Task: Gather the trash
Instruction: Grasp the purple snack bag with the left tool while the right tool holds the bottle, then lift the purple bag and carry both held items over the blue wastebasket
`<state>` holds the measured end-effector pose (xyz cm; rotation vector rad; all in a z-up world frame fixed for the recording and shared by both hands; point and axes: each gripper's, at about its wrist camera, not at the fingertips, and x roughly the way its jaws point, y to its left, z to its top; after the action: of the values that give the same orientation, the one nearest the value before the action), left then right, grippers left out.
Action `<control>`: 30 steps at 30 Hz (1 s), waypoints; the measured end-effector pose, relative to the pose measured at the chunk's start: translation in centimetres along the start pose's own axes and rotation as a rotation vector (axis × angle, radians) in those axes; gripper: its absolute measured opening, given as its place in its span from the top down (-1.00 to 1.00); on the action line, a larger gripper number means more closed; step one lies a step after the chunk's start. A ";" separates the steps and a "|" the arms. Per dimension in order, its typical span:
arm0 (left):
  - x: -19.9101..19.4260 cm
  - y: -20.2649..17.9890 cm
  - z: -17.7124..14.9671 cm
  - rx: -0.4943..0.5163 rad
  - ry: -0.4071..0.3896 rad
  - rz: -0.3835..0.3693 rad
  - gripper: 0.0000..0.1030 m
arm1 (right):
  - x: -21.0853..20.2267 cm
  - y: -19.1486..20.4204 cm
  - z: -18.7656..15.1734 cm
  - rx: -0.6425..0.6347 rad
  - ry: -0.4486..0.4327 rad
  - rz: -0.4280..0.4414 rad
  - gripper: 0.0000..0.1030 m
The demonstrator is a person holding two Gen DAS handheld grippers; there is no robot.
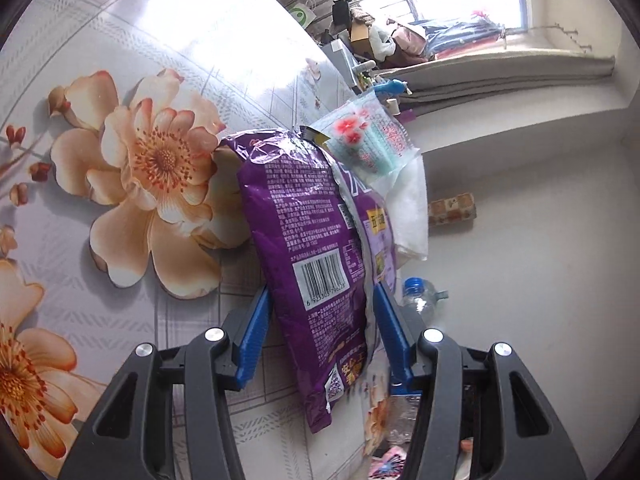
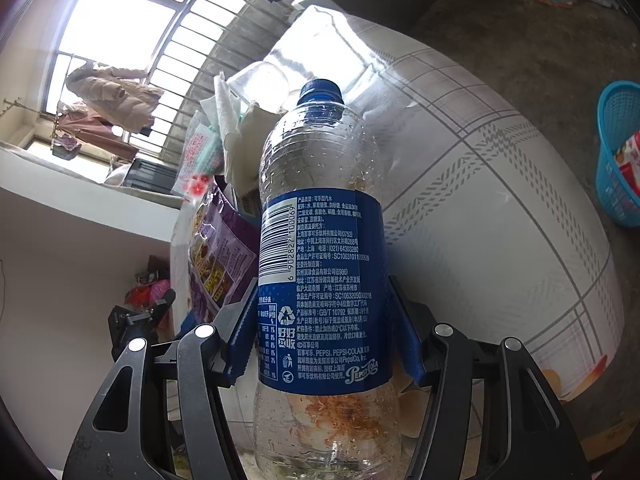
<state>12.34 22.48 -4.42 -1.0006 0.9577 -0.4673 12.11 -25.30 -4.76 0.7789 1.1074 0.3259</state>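
Floral oilcloth covers the counter (image 1: 120, 80); my left gripper (image 1: 320, 304) brackets a purple snack bag (image 1: 308, 248), jaws parted, while my right gripper (image 2: 324, 292) clamps an empty Pepsi bottle (image 2: 320, 240).

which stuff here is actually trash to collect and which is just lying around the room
Part of the job:
- purple snack bag, between the left gripper jaws
- empty cola bottle, clamped in the right gripper
- flowered wrapper and white paper behind the bag
- blue basket, probably the bin

Just lying about:
- clothes hanging by the window
- floral tablecloth
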 end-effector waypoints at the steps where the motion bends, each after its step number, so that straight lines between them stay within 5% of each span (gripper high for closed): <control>1: -0.1 0.2 0.2 -0.020 0.000 -0.029 0.03 | 0.0 0.0 0.0 0.000 0.000 0.000 -0.09; 5: -0.9 0.7 0.5 -0.067 -0.015 -0.135 0.03 | 0.0 0.1 0.0 -0.001 0.001 -0.002 -0.09; 10: -1.8 0.7 0.5 -0.129 -0.037 -0.401 0.05 | 0.1 0.1 0.0 -0.003 0.000 -0.003 -0.09; 12: -1.8 0.4 0.6 -0.130 -0.046 -0.437 0.05 | 0.1 0.1 0.0 -0.004 0.000 -0.005 -0.09; 15: -1.0 0.0 0.7 -0.133 -0.051 -0.331 0.07 | 0.2 0.1 0.0 -0.006 0.001 -0.005 -0.09; 18: -0.2 -0.7 0.6 -0.137 -0.047 -0.300 0.28 | 0.3 0.1 0.0 -0.001 0.004 0.001 -0.09; 24: -0.3 -4.0 0.3 0.054 -0.073 -0.118 0.75 | 0.3 0.0 0.0 0.004 0.003 0.008 -0.08; 30: -0.8 -6.5 -0.8 0.203 -0.094 -0.051 0.87 | 0.1 -0.4 0.0 0.040 -0.001 0.038 -0.08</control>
<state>11.80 19.44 1.38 -0.8570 0.7857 -0.5438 12.08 -25.53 -5.07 0.8357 1.1019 0.3360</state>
